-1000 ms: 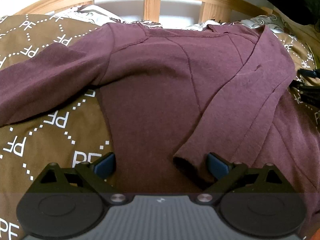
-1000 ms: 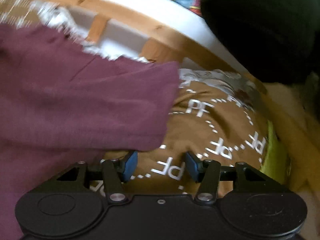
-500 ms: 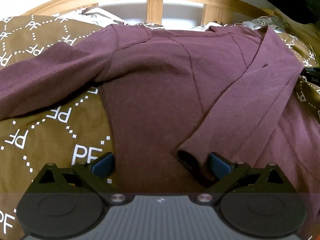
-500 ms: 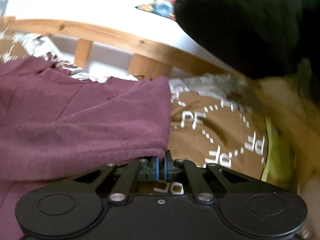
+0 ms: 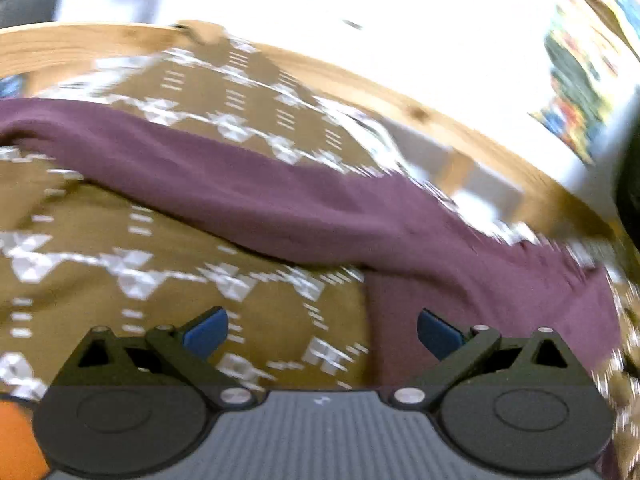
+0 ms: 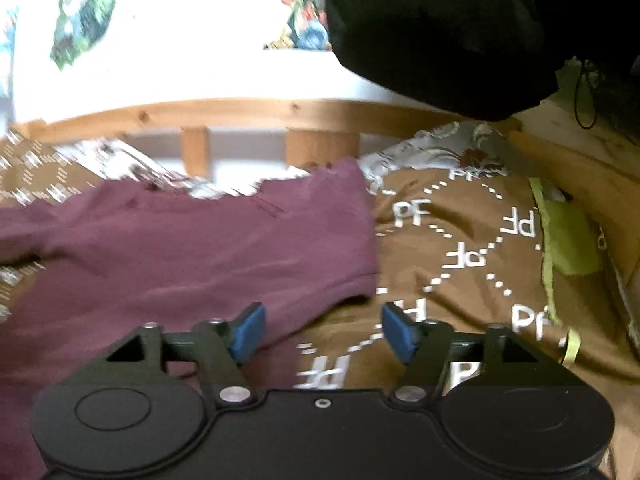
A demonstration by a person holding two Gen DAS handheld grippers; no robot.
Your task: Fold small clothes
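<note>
A maroon long-sleeved top lies on a brown bedspread printed with white letters. In the left wrist view its left sleeve point(image 5: 248, 196) stretches out across the bedspread point(image 5: 100, 232) to the left, and my left gripper point(image 5: 322, 332) is open and empty, above the spread beside the top's body edge. In the right wrist view the top's folded right side point(image 6: 224, 248) lies left of centre. My right gripper point(image 6: 324, 332) is open and empty, its left fingertip point(image 6: 248, 330) over the top's edge, its right one over the bedspread point(image 6: 472, 248).
A wooden bed rail point(image 6: 240, 110) with slats runs along the far side. A large black object point(image 6: 440, 28) hangs at the upper right. A lime green cloth point(image 6: 568, 240) lies at the bed's right edge. Something orange point(image 5: 16, 440) shows at the lower left.
My left gripper has swung left, off the folded sleeve, and now faces the outstretched left sleeve. My right gripper, shut half a second ago at the top's edge, has opened and let go.
</note>
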